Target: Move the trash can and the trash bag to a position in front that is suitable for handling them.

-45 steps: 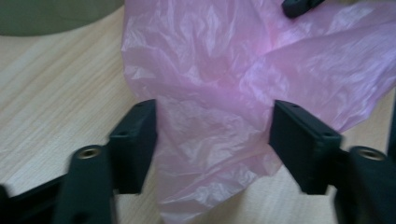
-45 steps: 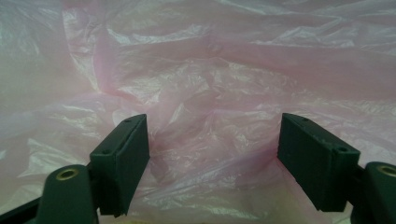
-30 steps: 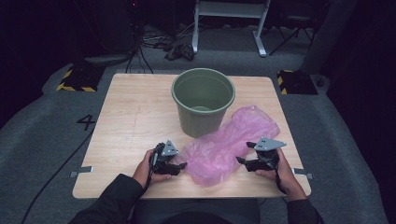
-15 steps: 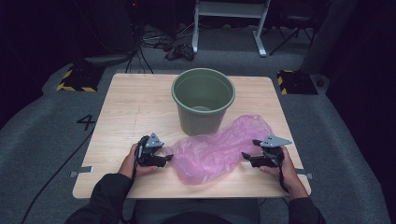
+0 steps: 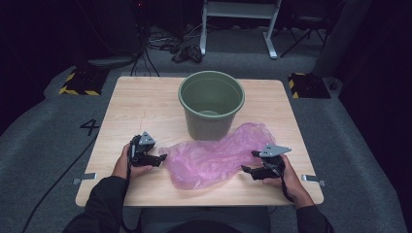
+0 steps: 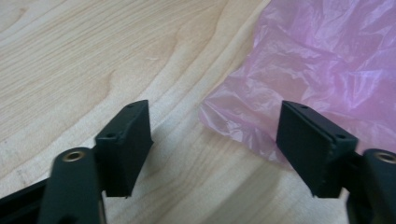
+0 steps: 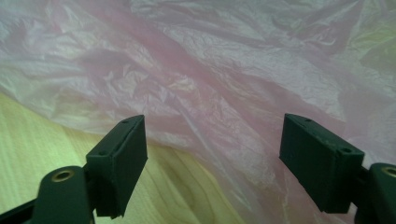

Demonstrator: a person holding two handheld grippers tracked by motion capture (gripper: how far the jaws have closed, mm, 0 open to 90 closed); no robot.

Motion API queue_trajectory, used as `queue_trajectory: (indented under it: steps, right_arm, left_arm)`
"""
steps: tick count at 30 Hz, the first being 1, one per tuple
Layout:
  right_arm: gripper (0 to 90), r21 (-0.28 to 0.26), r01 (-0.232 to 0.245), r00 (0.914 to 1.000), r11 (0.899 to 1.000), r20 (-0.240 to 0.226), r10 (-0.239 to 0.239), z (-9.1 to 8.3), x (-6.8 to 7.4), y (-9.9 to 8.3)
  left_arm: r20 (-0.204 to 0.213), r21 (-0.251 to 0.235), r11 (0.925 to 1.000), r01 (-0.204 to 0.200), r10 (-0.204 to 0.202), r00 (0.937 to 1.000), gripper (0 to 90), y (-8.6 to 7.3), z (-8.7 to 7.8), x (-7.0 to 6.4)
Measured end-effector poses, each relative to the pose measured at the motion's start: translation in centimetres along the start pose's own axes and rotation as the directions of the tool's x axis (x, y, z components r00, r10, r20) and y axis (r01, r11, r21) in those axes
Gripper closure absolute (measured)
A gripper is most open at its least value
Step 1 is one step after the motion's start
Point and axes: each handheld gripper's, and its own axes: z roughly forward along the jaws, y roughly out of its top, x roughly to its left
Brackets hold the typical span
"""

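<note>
Both tools, left tool (image 5: 156,158) and right tool (image 5: 248,170), have drawn back wide open, releasing the crumpled pink plastic bag (image 5: 214,154), which lies flattened before the green plastic bucket (image 5: 211,103).

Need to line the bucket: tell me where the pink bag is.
In the high view the bag lies flat on the table's near half, just in front of the bucket, between the left gripper and right gripper.
</note>
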Motion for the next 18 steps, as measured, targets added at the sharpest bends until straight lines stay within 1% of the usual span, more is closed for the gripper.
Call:
queue_trajectory:
  steps: [1,2,3,4,5,6,7,8,9,10,11,12,13,14,17,18]
  right_arm:
    - [23.0,0.0,0.0,1.0,1.0,0.0,0.0,0.0,0.0,0.0]
    - [22.6,-0.011,-0.003,1.0,1.0,0.002,0.003,-0.5,0.1,0.3]
    - [22.5,-0.013,-0.005,1.0,1.0,0.005,0.005,-0.7,0.2,0.4]
    - [22.5,-0.022,-0.008,0.9999,1.0,0.007,0.008,-1.0,0.3,0.6]
    - [22.1,-0.028,-0.008,0.9998,1.0,0.019,0.008,-1.3,0.3,0.8]
    - [22.1,-0.031,0.001,0.9993,1.0,0.036,0.0,-1.6,0.4,1.0]
    - [22.1,-0.031,0.001,0.9993,1.0,0.036,0.0,-1.6,0.4,1.0]
    - [21.8,-0.057,-0.001,0.9994,0.998,0.034,0.003,-2.2,0.5,1.3]
    - [21.8,-0.067,-0.001,0.9992,0.998,0.039,0.003,-2.3,0.5,1.4]
    - [21.8,-0.065,0.0,0.9991,0.998,0.041,0.003,-2.4,0.4,1.4]
    - [21.8,-0.057,0.003,0.999,0.998,0.044,0.0,-2.3,0.4,1.5]
    - [22.0,-0.047,0.008,0.9992,0.999,0.04,-0.006,-2.2,0.4,1.5]
    - [22.5,-0.04,0.019,0.9991,0.999,0.037,-0.018,-2.1,0.5,1.5]
    - [22.9,-0.039,0.026,0.999,0.999,0.036,-0.025,-2.1,0.6,1.5]
    - [24.7,-0.038,0.05,0.998,0.998,0.041,-0.048,-2.0,0.9,1.7]
    - [25.5,-0.041,0.058,0.9978,0.998,0.035,-0.056,-2.1,1.0,1.8]
  left_arm:
    - [0.0,0.0,1.0,0.0,0.0,1.0,25.0,0.0,0.0,0.0]
    - [0.014,-0.029,0.9996,0.005,-0.005,0.9999,23.9,0.1,-0.4,-0.1]
    - [0.037,-0.074,0.9972,0.016,-0.014,0.9992,22.8,0.3,-1.3,-0.3]
    - [0.038,-0.088,0.9961,0.005,-0.002,0.9993,22.5,0.5,-1.8,-0.6]
    - [0.031,-0.107,0.9942,-0.011,0.014,0.9994,22.0,0.6,-2.3,-1.0]
    - [0.039,-0.126,0.9918,-0.022,0.027,0.9989,21.7,0.7,-2.7,-1.5]
    - [0.039,-0.126,0.9918,-0.022,0.027,0.9989,21.6,0.7,-2.7,-1.5]
    - [0.069,-0.161,0.986,-0.043,0.054,0.9961,21.5,0.9,-3.6,-2.5]
    - [0.079,-0.168,0.9847,-0.047,0.061,0.995,21.5,1.0,-3.8,-3.1]
    - [0.079,-0.168,0.9847,-0.047,0.061,0.995,21.5,1.0,-3.8,-3.1]
    - [0.095,-0.175,0.9823,-0.067,0.085,0.9919,22.1,1.1,-4.0,-4.4]
    - [0.113,-0.175,0.9823,-0.066,0.087,0.9898,23.9,1.1,-3.8,-5.0]
    - [0.141,-0.164,0.9838,-0.072,0.096,0.9854,24.4,1.1,-3.5,-5.5]
    - [0.154,-0.15,0.9849,-0.087,0.11,0.982,23.6,1.1,-3.2,-6.2]
    - [0.18,-0.095,0.9862,-0.136,0.151,0.9721,23.2,1.0,-1.7,-7.5]
    - [0.172,-0.073,0.9861,-0.149,0.16,0.9721,23.1,1.0,-1.2,-7.7]
